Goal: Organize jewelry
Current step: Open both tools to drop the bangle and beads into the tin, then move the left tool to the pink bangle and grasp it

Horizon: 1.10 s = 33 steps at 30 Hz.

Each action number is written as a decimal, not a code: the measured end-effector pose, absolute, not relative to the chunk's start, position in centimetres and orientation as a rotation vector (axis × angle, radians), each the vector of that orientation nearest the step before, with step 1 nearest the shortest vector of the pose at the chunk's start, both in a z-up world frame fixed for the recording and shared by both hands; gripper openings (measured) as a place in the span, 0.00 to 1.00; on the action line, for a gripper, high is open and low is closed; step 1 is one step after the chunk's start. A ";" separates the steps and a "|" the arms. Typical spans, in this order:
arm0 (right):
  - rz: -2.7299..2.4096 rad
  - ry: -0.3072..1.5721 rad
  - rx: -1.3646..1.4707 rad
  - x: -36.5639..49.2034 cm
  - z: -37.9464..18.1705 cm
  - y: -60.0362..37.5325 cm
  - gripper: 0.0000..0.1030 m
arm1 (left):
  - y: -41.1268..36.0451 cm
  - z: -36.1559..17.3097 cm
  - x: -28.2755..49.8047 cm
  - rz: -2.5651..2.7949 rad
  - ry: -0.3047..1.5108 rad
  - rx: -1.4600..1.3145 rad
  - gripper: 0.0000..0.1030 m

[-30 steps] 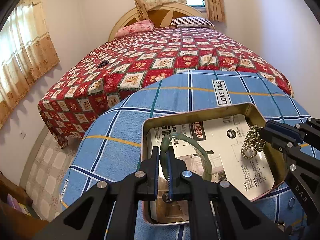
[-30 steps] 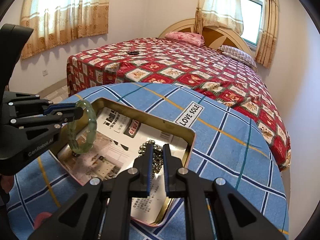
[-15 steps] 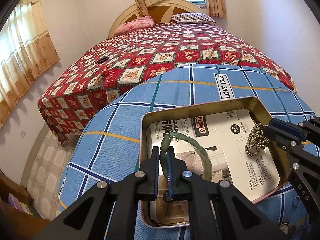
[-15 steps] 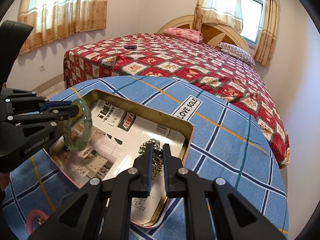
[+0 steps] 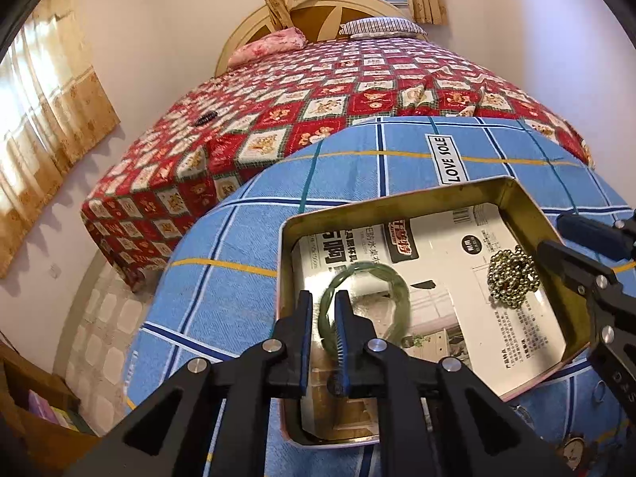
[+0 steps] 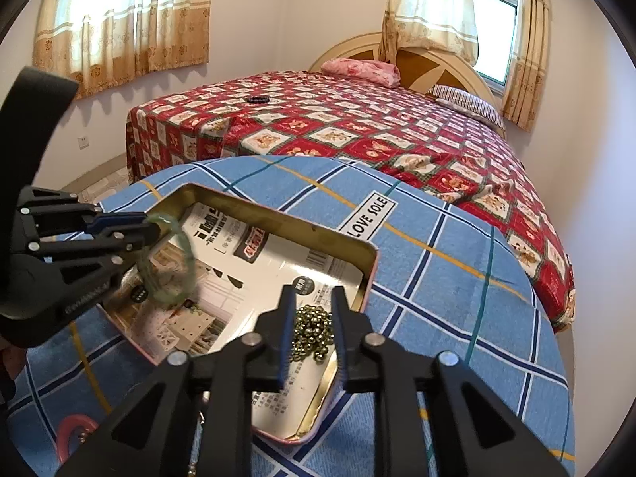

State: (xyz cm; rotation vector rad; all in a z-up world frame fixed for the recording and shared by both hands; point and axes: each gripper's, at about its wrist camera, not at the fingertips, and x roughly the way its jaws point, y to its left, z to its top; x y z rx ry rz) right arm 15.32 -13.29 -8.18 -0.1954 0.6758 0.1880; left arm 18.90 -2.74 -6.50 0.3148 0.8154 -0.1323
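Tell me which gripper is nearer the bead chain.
Right. The right gripper straddles the bead chain in the tin; the left gripper is across it, at the green bangle.

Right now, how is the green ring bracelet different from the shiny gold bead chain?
The green jade bangle is one smooth hoop; the gold ball-bead chain is many tiny beads bunched in a heap. The bangle sits between the left gripper's fingers, the chain between the right gripper's. Both are in the gold metal tin.
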 end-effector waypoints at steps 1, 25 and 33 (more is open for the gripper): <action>0.189 0.673 -0.193 15.2 -8.2 -13.3 0.30 | -2.7 -6.5 18.9 -0.124 0.815 0.319 0.21; 0.185 0.649 -0.114 13.6 -8.1 -14.9 0.39 | -1.9 -5.0 16.6 -0.159 0.849 0.225 0.61; 0.181 0.648 -0.130 12.7 -7.9 -14.9 0.44 | -1.0 -3.5 14.7 -0.132 0.790 0.228 0.61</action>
